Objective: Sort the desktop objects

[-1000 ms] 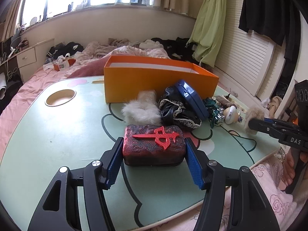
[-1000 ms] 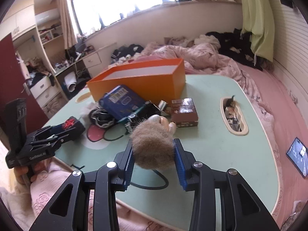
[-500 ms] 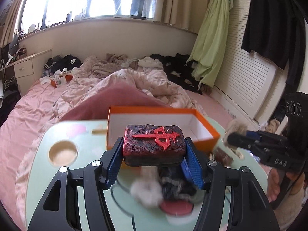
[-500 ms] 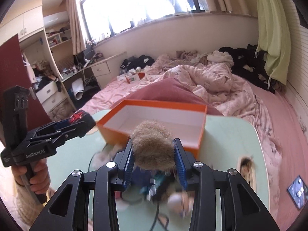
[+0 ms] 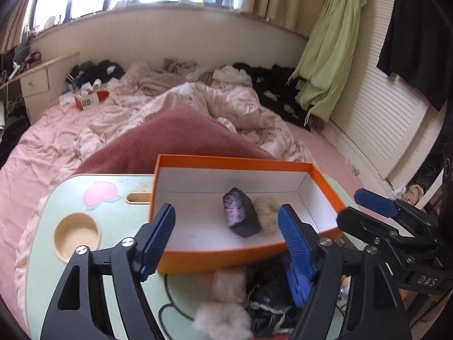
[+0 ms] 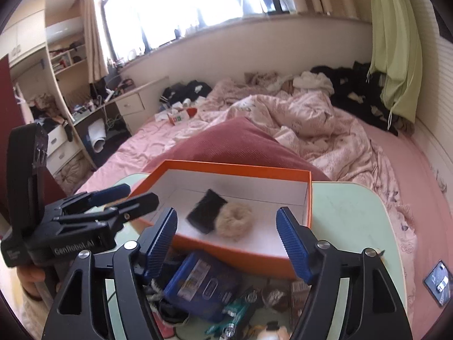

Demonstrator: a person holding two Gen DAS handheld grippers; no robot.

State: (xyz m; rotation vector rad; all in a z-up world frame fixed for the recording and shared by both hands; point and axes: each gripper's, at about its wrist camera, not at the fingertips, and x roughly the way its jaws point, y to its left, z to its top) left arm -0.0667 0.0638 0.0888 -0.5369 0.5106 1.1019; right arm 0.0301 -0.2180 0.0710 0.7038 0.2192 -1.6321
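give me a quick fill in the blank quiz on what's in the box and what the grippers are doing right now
1. The dark block and the fluffy scrunchie both lie inside the ____ box.
2. The left gripper holds ____.
3. The right gripper has its jaws ____.
4. The blue case lies ____ the box.

Missing words: orange; nothing; open; outside

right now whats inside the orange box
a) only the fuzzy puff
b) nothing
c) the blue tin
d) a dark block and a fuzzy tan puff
d: the dark block lies on the orange box floor with the fuzzy tan puff right beside it.
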